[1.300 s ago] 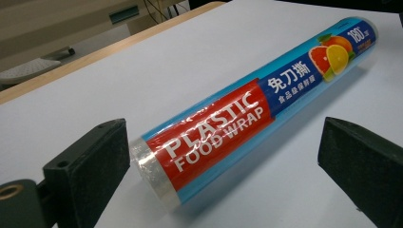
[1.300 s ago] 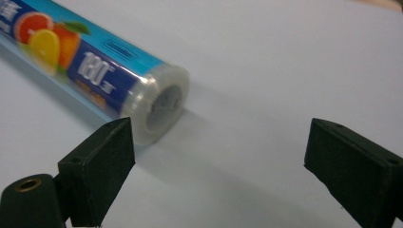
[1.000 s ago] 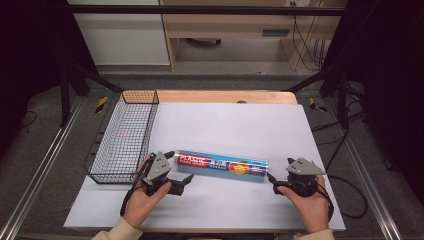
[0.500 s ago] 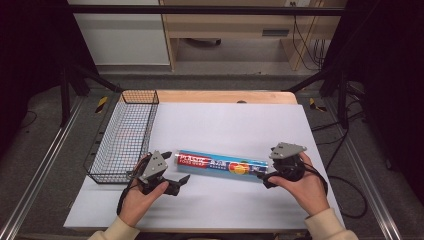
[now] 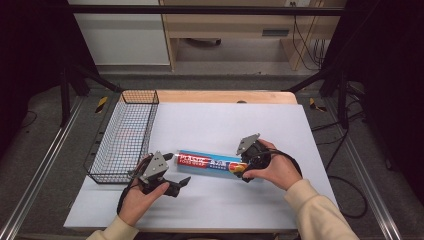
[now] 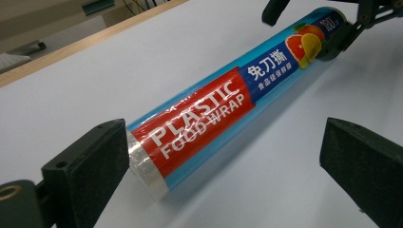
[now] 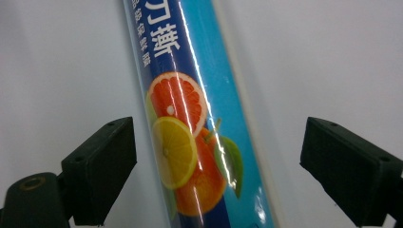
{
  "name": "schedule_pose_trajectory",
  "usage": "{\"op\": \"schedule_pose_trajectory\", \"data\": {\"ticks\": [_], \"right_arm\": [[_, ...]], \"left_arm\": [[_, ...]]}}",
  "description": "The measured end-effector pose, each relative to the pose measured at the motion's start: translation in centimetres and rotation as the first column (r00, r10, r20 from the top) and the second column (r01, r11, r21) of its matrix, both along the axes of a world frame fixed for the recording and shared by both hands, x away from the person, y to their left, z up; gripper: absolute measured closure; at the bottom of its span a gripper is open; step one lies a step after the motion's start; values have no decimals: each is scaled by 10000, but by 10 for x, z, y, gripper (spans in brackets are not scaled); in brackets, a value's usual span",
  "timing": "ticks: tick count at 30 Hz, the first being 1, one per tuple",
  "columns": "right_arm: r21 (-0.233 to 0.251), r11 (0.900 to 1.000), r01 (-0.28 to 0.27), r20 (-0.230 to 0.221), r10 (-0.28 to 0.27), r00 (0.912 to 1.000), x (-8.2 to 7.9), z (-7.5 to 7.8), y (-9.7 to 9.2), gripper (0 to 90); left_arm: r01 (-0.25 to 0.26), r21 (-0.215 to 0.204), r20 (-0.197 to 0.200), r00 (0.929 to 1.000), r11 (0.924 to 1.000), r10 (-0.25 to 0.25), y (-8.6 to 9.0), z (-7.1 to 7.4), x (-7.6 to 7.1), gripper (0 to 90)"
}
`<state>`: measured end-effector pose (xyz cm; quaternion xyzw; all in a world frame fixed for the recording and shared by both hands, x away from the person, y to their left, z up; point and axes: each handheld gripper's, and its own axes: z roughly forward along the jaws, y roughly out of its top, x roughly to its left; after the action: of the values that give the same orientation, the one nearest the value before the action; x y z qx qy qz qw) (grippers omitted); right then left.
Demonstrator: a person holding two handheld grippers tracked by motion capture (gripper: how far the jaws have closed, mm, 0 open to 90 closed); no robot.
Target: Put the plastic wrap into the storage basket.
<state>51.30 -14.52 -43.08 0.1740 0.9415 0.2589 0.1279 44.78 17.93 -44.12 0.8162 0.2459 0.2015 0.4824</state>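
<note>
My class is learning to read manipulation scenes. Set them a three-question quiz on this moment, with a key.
1. True or false: the right hand-held gripper has shut on the plastic wrap roll.
2. Which end of the roll lies between the open jaws of the right hand-held gripper? A. the red "PLASTIC FOOD WRAP" end B. the end with the citrus picture C. neither
3. Fill in: the wire basket stands on the table's ____ side in the high view.

Key
1. False: in the right gripper view both jaws stand apart from the roll.
2. B. The red end lies by the left hand-held gripper, also open.
3. left
</note>
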Motion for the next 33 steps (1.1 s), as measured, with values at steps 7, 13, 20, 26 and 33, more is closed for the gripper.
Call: {"op": "schedule_pose_trajectory", "data": {"ticks": [7,13,20,26,33], "right_arm": [[-217,9982,-552,-398,543,9977,5,-10,11,107],[-459,9967,-674,-532,649,9965,12,-19,12,107],[-1255,9874,-966,-973,847,9916,16,-25,16,226],[-1269,9877,-915,-1239,758,9894,20,-25,18,290],[-1598,9789,-1276,-122,1273,9918,11,-16,17,304]], "left_arm": [[48,26,-43,10000,10000,-48,0,-1,0,27],[74,-14,-30,10000,10000,-74,0,0,0,28],[158,19,-81,9998,9999,-158,-1,0,1,29],[425,214,-48,9991,9989,-424,-4,0,-1,29],[1091,1052,376,9928,9884,-1136,-18,23,5,31]]}}
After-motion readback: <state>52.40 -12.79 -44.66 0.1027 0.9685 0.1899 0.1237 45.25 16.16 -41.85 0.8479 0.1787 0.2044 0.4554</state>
